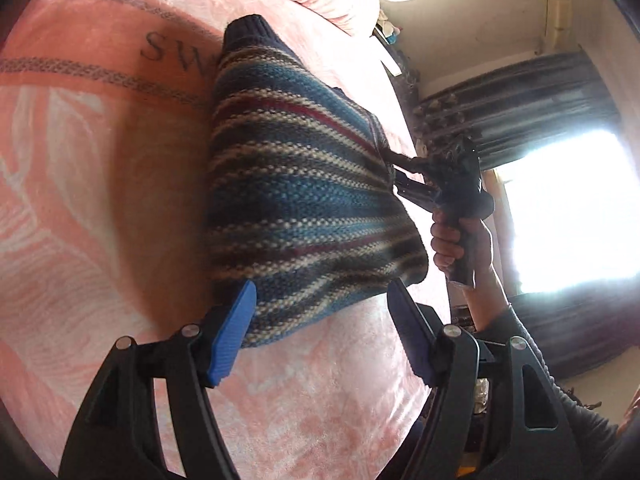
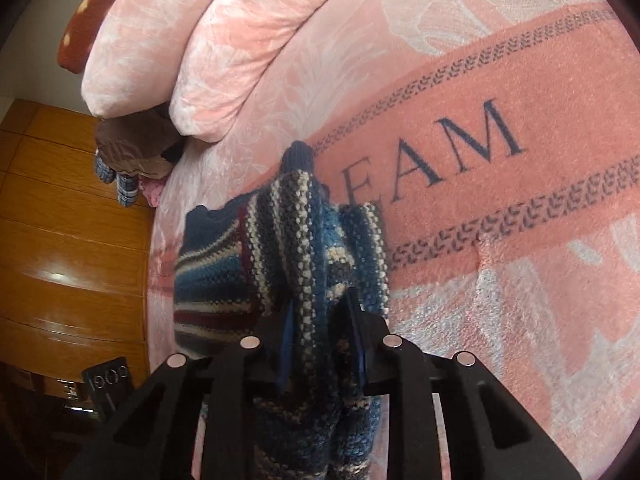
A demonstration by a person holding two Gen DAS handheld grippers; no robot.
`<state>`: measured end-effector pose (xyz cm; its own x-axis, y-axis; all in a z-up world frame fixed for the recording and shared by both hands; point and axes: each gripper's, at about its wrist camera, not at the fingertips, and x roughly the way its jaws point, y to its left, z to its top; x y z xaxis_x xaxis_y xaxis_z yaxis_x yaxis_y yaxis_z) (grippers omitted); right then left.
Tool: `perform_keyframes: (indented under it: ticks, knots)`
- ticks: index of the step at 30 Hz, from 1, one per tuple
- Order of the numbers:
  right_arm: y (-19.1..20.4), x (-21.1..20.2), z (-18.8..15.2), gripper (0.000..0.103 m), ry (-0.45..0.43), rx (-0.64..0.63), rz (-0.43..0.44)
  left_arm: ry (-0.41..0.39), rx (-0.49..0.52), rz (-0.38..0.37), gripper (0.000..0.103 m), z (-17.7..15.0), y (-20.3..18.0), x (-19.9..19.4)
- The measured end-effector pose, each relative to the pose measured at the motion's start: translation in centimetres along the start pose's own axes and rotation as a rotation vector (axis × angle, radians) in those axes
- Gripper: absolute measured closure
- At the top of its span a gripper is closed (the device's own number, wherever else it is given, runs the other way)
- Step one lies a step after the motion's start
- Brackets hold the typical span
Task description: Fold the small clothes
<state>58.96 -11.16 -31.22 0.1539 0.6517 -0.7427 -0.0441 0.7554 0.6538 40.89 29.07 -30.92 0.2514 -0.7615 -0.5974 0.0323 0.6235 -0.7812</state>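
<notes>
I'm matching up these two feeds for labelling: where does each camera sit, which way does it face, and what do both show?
Left wrist: sits behind the open left gripper, facing across the pink blanket toward the window; shows the striped sweater, the right gripper and the person's right hand.
Right wrist: sits behind the right gripper, shut on the striped sweater, facing the pillows and wooden cabinet.
Shared: the sweater, the right gripper and the blanket.

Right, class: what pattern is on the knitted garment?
The sweater has blue, cream, dark and maroon horizontal stripes, clearest in the left wrist view.
</notes>
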Motion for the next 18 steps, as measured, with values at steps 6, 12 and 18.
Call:
perform_keyframes:
  ticks: [6,12,18]
  knots:
    - [-1.2,-1.7,1.0,0.031,-0.013,0.094,0.177,0.006,-0.027,-0.04,0.03,1.3,1.4,-0.6]
    - [-2.0,1.4,2.8,0.015,0.159,0.084,0.179,0.042,-0.119,-0.13,0.02,3.2,3.4,1.8]
    - [-0.7,4.0,2.9,0.012,0.193,0.02,0.238,0.08,-0.16,-0.197,0.015,4.0,4.9,5.4]
